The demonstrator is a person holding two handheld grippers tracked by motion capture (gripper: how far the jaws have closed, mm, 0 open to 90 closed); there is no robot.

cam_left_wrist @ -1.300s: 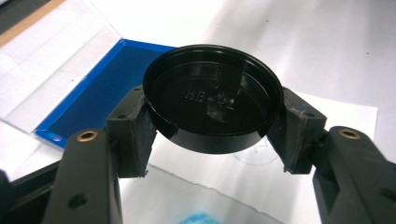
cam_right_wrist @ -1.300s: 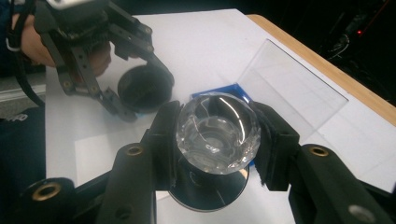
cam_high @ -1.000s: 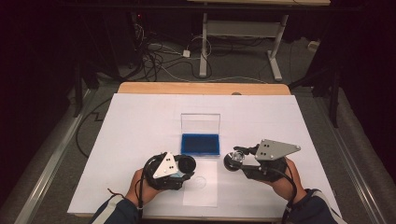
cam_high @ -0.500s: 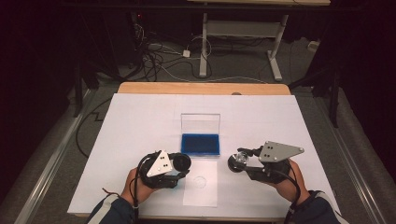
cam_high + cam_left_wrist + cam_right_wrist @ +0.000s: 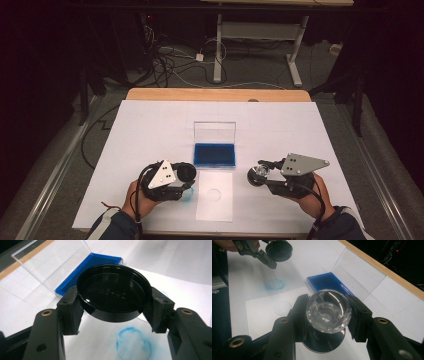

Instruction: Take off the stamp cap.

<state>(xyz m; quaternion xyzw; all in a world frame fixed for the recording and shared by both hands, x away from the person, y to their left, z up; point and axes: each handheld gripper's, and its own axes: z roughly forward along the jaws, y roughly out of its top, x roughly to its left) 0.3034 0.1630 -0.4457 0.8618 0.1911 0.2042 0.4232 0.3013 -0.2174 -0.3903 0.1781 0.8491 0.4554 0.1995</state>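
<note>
Cap (image 5: 113, 292), black, clamped flat in left tongs (image 5: 186, 173), held over the bench (image 5: 150, 125) at 7 o'clock of the blue box (image 5: 215, 154). Stamp (image 5: 329, 310), clear-knobbed, clamped in right tongs (image 5: 258, 176) at the box's 4 o'clock. Blue ring print (image 5: 133, 343) lies beneath the cap.

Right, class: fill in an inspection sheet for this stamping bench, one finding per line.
Surface: white table, blue ink ring stained on it.
Job's things: black cap; clear-handled stamp; open blue ink pad case; paper sheet bearing a faint round mark.
Clutter: nothing seen.
Grippers: left hand-held gripper clamps the cap; right hand-held gripper clamps the stamp.
Cables: tangle on floor.
Surroundings: dark room, desk frame behind.
</note>
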